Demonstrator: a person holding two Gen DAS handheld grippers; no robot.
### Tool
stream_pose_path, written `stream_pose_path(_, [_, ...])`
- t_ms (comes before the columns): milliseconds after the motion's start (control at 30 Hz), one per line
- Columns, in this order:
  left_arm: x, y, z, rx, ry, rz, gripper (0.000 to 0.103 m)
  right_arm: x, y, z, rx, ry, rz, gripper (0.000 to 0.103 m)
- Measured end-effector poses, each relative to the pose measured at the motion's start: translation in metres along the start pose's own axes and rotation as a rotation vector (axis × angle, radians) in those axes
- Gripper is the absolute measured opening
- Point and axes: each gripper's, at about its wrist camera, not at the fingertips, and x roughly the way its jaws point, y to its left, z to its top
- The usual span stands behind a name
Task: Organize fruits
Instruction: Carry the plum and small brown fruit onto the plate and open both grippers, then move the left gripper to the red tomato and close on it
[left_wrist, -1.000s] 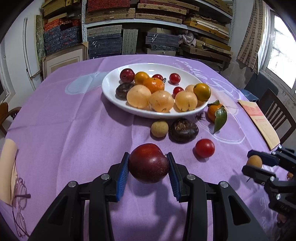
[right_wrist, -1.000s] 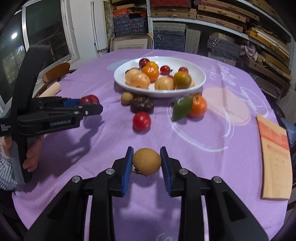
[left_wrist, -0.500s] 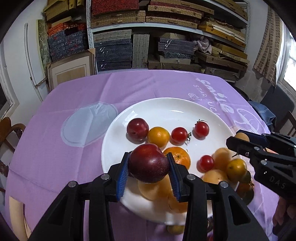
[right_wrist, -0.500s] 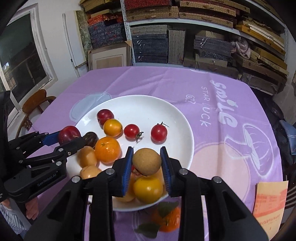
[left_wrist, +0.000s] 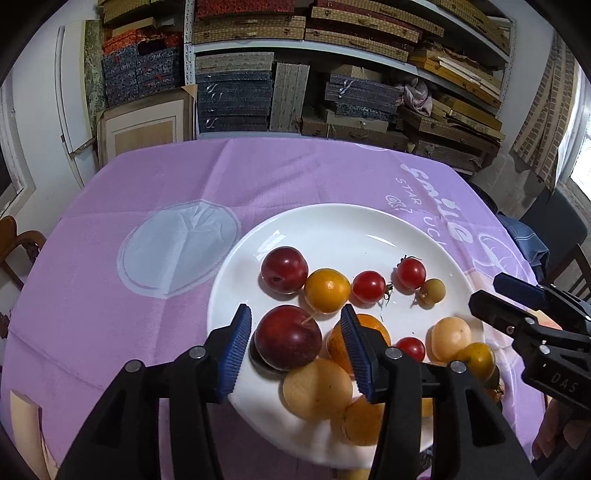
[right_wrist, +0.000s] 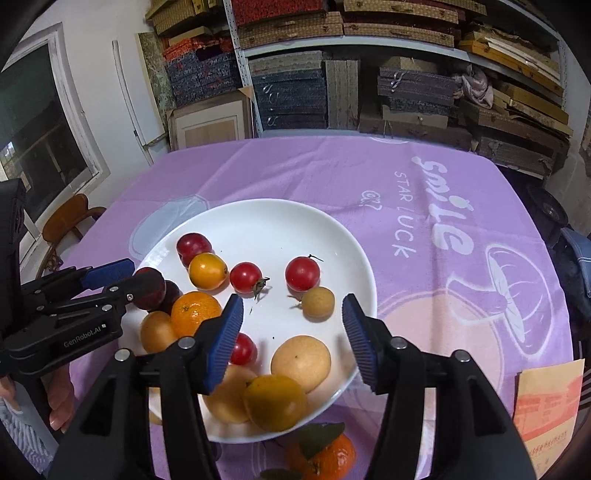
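Observation:
A white plate (left_wrist: 332, 229) (right_wrist: 266, 221) on the purple tablecloth holds several fruits. My left gripper (left_wrist: 293, 338) is open over the plate's near left side, and a dark red plum (left_wrist: 288, 338) lies between its pads, resting on other fruit. It also shows in the right wrist view (right_wrist: 147, 288). My right gripper (right_wrist: 291, 332) is open and empty above the plate's right side. A small tan longan (right_wrist: 318, 302) (left_wrist: 433, 291) lies on the plate beside a red cherry tomato (right_wrist: 302, 274).
A tangerine with a leaf (right_wrist: 321, 456) lies on the cloth in front of the plate. An orange paper packet (right_wrist: 546, 413) lies at the right. Shelves of boxes (left_wrist: 295, 92) stand behind the table. A wooden chair (right_wrist: 70, 225) stands at the left.
Both grippers have opened over the plate. The plum has dropped from the left gripper onto the fruit pile, and the longan has left the right gripper and now lies on the plate.

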Motion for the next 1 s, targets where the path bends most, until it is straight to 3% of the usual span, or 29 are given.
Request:
stream_pose_path(133, [-0.035,-0.002,-0.025,0.024,-0.051,0.011,0.067,-0.052,0.001,-0.027,-0.026,-0.099,-0.025,0.083])
stream_pose_path(333, [-0.061,-0.027,-0.088,0.086,-0.030,-0.029,0.070,-0.106,-0.008,-0.087,0.013,-0.208,-0.051,0.094])
stream_pose_path(467, [-0.060,-0.061,-0.122,0.181,0.004,-0.052,0.070,-0.114,-0.019,-0.113,0.045,-0.243,-0.072,0.095])
stream_pose_path(600, [-0.052,-0.086,-0.137,0.248,0.005,-0.028,0.070,-0.108,-0.040,-0.119,0.108,-0.219,-0.072,0.095])
stream_pose_path(833, [-0.034,-0.098,-0.140,0.239,0.051,-0.060,0.070,-0.114,-0.072,-0.121,0.234,-0.232,-0.031,0.095])
stream_pose_path(1000, [-0.026,-0.103,-0.144,0.229,0.065,-0.082,0.070,-0.113,-0.075,-0.120,0.245,-0.224,-0.026,0.095])
